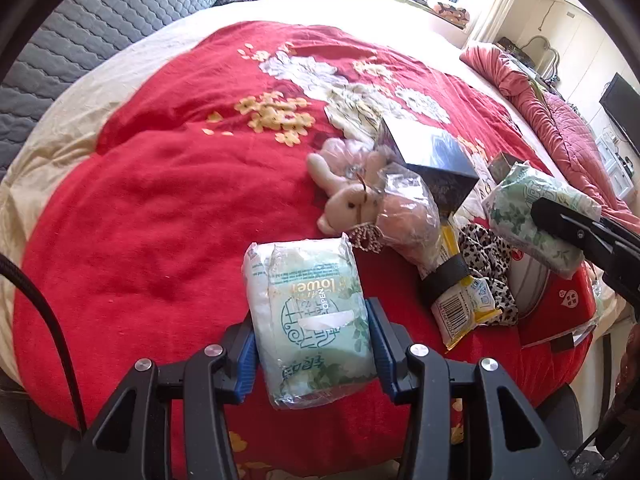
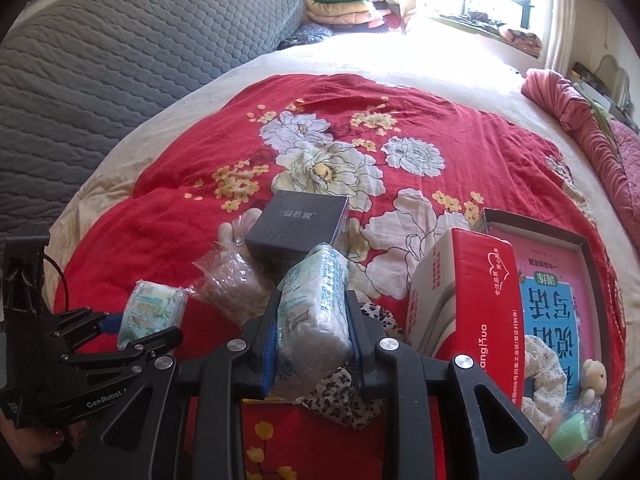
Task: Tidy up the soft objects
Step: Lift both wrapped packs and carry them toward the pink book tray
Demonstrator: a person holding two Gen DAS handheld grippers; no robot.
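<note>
1. A soft tissue pack [image 1: 314, 320], wrapped in pale green plastic printed with leaves and gold lettering, is clamped between the blue pads of the left tongs [image 1: 312, 344], just above the red floral bedspread [image 1: 140, 208] at the near edge of the bed.
2. A second tissue pack [image 2: 314, 308], with the same green wrapping and white tissue showing at its end, is gripped on both sides by the right tongs [image 2: 314, 344] and is held raised over the clutter.
3. In the left wrist view, a cream plush bunny [image 1: 348, 196] is seen lying just beyond the left pack, partly covered by a crinkled clear bag [image 1: 404, 208].
4. A dark box [image 2: 298, 222] is set behind the bunny, far of both packs.
5. A leopard-print cloth [image 1: 488, 264] and a yellow packet [image 1: 466, 304] are found to the right of the left pack, under the raised right pack.
6. A red-and-white box [image 2: 468, 304] is seen at the right, leaning in an open tray [image 2: 584, 248] that holds a printed card, a small plush toy [image 2: 594, 376] and a green object.
</note>
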